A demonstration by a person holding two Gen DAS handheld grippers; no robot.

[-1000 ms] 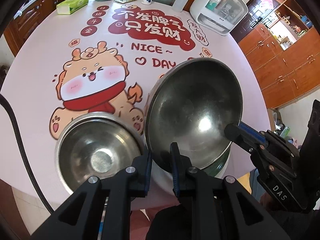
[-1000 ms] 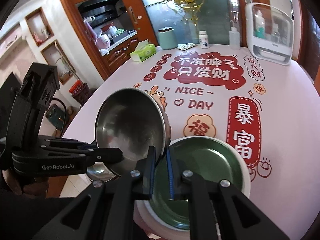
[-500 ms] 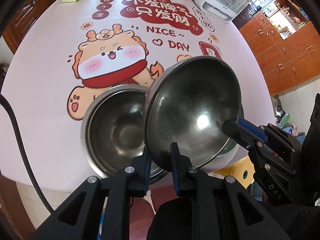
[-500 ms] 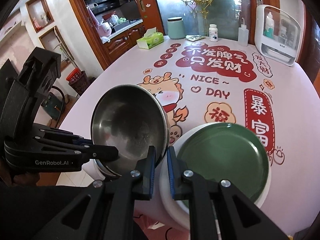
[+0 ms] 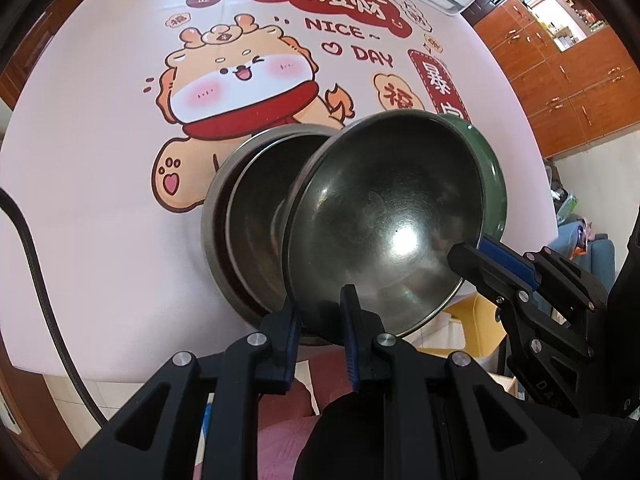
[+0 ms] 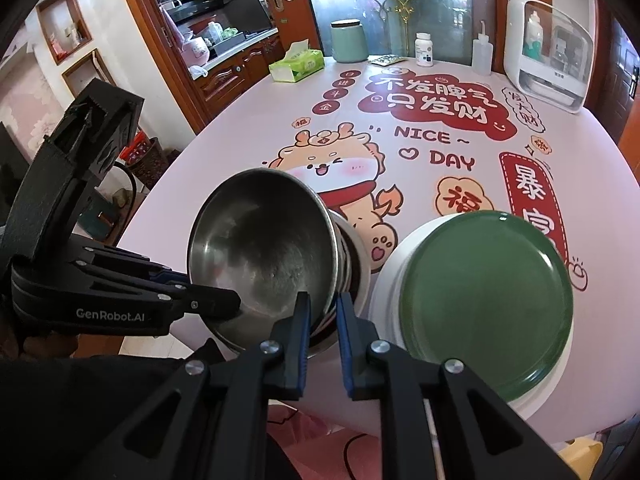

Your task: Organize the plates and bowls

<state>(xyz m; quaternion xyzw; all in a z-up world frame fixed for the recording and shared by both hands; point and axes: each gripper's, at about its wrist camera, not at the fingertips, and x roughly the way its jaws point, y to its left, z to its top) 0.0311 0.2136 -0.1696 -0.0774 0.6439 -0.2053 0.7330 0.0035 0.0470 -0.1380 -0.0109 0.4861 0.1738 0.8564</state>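
steel bowl [image 5: 384,216], tilted, has come from above the green plate [image 6: 486,300] to over the nested bowls [image 5: 248,216] just beside it. left gripper [image 5: 320,312] and right gripper [image 6: 322,312] both pinch its rim; right jaws just easing apart. nesting looks near. tissue box [image 6: 298,65] well apart; nothing blocks.

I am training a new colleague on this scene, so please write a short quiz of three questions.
1. True or false: the green plate lies on a white plate.
2. How many grippers grip the tilted steel bowl?
3. What lies just beneath that bowl? A) nested steel bowls B) a tissue box C) a bottle

Key: 1 true. 2 two: the left gripper and the right gripper, each on the rim. 3 A.
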